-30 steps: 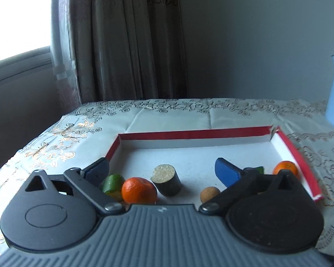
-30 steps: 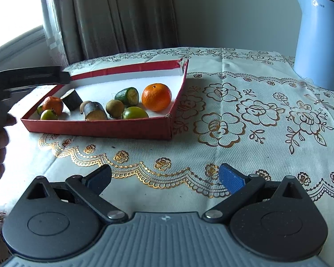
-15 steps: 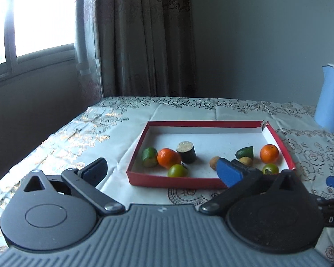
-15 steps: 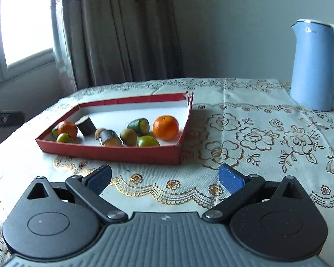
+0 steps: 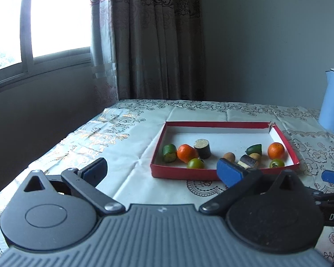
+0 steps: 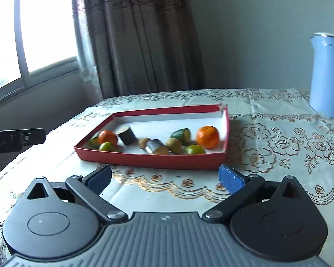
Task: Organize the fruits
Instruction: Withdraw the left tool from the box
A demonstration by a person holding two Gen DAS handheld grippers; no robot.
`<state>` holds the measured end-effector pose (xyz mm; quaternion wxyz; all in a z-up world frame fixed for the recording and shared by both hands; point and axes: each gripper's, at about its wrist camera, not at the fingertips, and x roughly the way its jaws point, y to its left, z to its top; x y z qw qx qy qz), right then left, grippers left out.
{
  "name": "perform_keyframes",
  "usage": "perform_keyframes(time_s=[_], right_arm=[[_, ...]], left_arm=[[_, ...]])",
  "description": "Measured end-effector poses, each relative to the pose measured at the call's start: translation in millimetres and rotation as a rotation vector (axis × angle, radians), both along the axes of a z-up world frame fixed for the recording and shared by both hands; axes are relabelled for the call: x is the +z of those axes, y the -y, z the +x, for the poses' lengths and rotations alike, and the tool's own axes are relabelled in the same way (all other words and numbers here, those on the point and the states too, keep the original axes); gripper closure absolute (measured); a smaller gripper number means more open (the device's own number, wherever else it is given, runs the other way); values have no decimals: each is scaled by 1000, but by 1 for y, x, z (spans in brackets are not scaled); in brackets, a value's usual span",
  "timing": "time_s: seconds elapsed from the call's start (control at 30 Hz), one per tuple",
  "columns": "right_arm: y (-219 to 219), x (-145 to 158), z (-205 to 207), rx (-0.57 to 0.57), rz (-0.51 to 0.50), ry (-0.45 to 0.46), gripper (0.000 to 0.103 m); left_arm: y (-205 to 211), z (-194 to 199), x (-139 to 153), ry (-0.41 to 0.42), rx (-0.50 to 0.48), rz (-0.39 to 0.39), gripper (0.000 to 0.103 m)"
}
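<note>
1. Two grippers are held back from the red tray (image 5: 180, 172), which lies on the tablecloth (image 5: 131, 146) at about 12 to 1 o'clock from the left gripper (image 5: 162, 169) and at 12 o'clock from the right gripper (image 6: 164, 176); its long axis runs roughly 9 to 3 in the left view.
2. Both sets of jaws are seen spread wide, with nothing between them.
3. All fruit is found inside the tray: in the right view, an orange (image 6: 207, 137) at its 3 o'clock end, another orange (image 6: 107, 137) at its 9 o'clock end.
4. Neither gripper is clearly nearer; the right-end orange is judged to be the right gripper's.
5. A green fruit (image 6: 194, 149) is seen near the front wall.
</note>
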<state>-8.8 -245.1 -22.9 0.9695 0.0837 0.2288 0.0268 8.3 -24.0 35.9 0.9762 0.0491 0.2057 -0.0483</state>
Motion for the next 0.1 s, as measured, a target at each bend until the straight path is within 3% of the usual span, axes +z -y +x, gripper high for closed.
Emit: perform_keyframes(time_s=[0.1], right_arm=[[-9,2,-1,11,0,-1,0]], left_arm=[[-4,-3,-1,3,7,-6,0]])
